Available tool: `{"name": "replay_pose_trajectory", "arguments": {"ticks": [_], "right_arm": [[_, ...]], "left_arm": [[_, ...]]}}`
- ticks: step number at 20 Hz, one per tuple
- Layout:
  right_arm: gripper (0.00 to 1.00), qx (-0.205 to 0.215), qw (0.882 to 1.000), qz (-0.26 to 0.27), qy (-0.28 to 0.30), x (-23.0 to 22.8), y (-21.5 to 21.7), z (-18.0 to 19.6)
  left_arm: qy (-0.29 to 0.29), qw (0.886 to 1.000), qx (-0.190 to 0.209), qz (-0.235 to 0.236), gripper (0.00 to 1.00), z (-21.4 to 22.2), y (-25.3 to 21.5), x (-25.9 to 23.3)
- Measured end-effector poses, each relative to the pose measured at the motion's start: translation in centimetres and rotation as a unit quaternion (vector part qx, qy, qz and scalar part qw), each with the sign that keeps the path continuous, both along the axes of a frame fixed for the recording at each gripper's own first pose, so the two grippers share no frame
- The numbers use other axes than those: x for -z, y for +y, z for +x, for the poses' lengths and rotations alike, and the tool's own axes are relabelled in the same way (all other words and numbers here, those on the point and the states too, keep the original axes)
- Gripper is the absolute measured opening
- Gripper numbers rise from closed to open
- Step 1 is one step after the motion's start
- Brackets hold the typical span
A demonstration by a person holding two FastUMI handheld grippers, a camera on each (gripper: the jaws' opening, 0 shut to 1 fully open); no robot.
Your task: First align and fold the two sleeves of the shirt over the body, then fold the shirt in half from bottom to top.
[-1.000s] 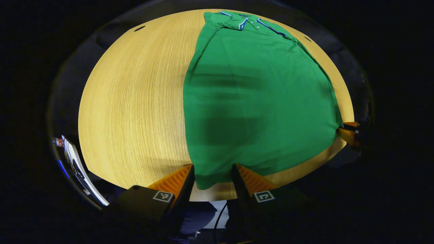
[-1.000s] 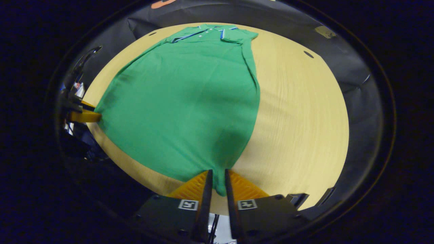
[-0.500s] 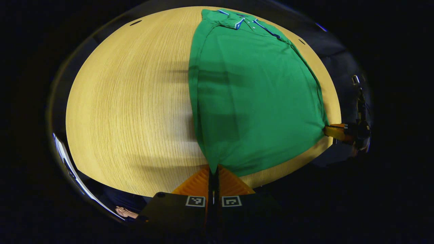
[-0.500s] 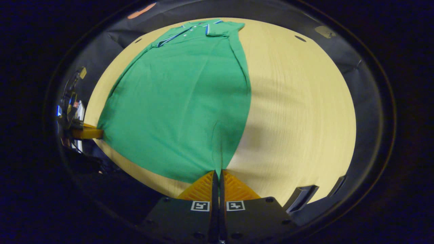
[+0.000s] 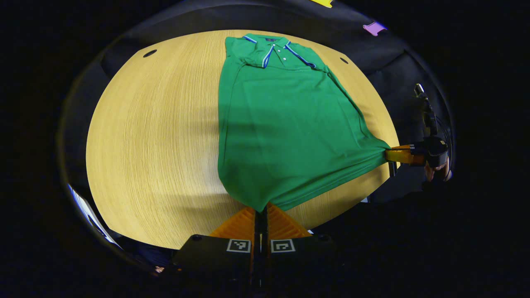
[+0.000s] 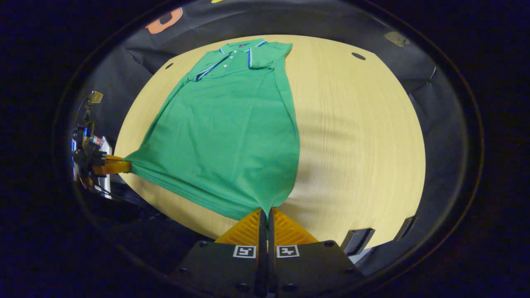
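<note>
Left gripper view: knit green shirt on woodgrain table.

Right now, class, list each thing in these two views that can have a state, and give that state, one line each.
Shirt: flat on the table, sleeves folded in, hem corners lifted and pulled taut.
Collar: buttoned, lying at the far end.
Left claw: shut on the shirt's hem corner.
Right claw: shut on the other hem corner.
Table: bare wood beside the shirt.
</note>
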State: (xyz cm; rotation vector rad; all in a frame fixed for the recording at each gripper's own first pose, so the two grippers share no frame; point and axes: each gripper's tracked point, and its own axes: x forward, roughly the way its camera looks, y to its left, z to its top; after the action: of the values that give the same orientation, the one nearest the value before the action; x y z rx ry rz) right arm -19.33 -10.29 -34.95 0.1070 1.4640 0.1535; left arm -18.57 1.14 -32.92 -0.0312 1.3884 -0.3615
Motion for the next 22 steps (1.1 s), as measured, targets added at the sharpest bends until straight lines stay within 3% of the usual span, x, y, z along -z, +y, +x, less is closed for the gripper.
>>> {"name": "replay_pose_trajectory", "arguments": {"ticks": [11,22], "right_arm": [[0.05,0.056,0.996,0.021,-0.067,-4.9,-0.7,7.9],[0.01,0.072,0.984,0.013,-0.164,-10.2,-2.4,18.3]], "left_arm": [[-0.098,0.995,0.028,-0.01,0.04,8.3,-0.6,-4.3],[-0.2,0.979,0.001,-0.029,0.04,18.2,-0.4,-8.8]]}}
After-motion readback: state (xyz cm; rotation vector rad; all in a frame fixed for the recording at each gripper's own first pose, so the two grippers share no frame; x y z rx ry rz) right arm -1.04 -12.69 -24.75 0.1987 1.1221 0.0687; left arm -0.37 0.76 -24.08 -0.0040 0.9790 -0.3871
